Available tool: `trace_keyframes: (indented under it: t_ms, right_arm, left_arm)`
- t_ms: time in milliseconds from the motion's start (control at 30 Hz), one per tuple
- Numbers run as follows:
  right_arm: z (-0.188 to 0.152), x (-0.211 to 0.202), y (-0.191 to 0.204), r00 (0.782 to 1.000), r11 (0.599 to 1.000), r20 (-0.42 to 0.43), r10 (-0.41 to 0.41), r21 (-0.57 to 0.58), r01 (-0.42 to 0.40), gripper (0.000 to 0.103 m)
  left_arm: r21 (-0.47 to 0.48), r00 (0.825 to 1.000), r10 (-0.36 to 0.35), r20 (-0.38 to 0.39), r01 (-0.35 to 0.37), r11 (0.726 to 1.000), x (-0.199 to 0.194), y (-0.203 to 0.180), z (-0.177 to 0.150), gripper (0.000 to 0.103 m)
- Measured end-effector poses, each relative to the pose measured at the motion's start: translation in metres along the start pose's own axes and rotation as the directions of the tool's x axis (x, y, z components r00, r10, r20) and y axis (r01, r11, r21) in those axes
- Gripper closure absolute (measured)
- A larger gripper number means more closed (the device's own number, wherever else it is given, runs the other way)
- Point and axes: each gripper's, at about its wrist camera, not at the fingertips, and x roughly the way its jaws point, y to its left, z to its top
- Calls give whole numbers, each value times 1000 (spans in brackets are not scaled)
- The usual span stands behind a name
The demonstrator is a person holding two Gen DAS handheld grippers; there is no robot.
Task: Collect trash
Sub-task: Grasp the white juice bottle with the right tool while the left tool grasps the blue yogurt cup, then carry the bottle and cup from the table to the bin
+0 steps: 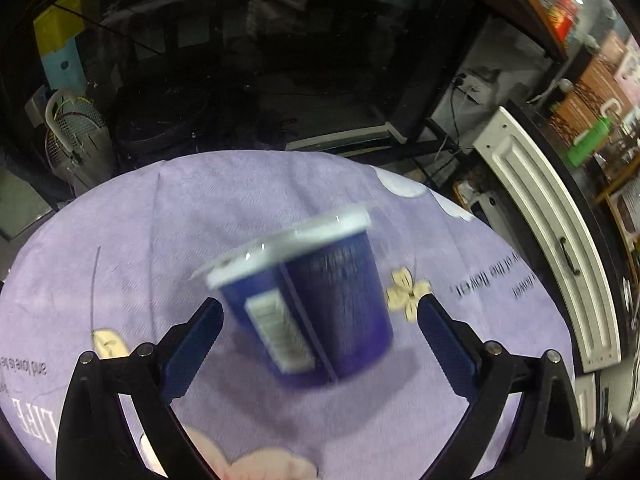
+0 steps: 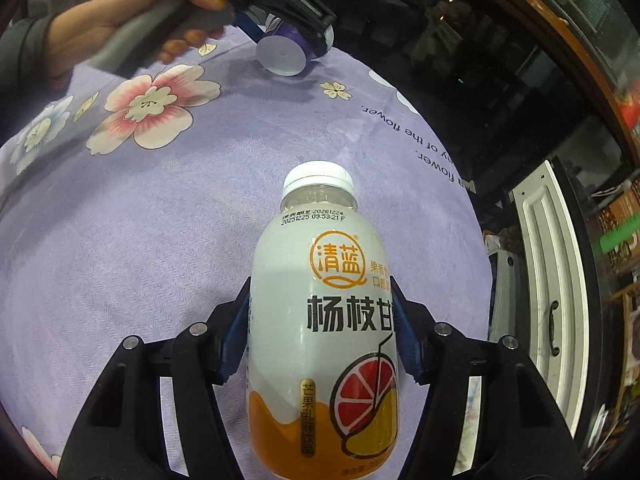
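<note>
Right wrist: fingers clamping bottle.

I am seeing wide bare purple tablecloth lying open between my two grippers. The blue cup is filling the gap between the left fingers, and the bottle is blocking the right ones. A white cabinet door is crowding the table's right edge.

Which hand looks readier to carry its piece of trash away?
Probably the right. The right gripper already clamps the white plastic drink bottle on both sides, while the left gripper stands open around the tilted blue cup, pads not touching.
</note>
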Motion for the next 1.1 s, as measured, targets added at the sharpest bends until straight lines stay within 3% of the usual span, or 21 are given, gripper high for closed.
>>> trace_keyframes:
  t_ms: [167, 333, 633, 867, 1100]
  right_arm:
    - [-11, -3, 5, 999, 999, 31, 9, 40, -10, 41]
    - [-22, -11, 6, 997, 993, 74, 13, 115, -22, 41]
    - [-54, -53, 40, 985, 975, 168, 27, 212, -63, 41]
    - [-88, -101, 82, 977, 966, 214, -7, 255, -49, 41]
    - [-134, -151, 119, 963, 947, 257, -83, 321, -4, 41]
  left_arm:
    - [6, 1000, 22, -16, -22, 1000, 15, -1, 5, 34]
    - [20, 998, 56, 41, -57, 998, 5, 4, -9, 35]
    - [81, 985, -7, 173, -7, 997, -58, 5, -80, 36]
    - [173, 945, -134, 299, 85, 981, -141, -24, -176, 35]
    - [319, 897, -219, 383, 94, 943, -203, -64, -255, 35]
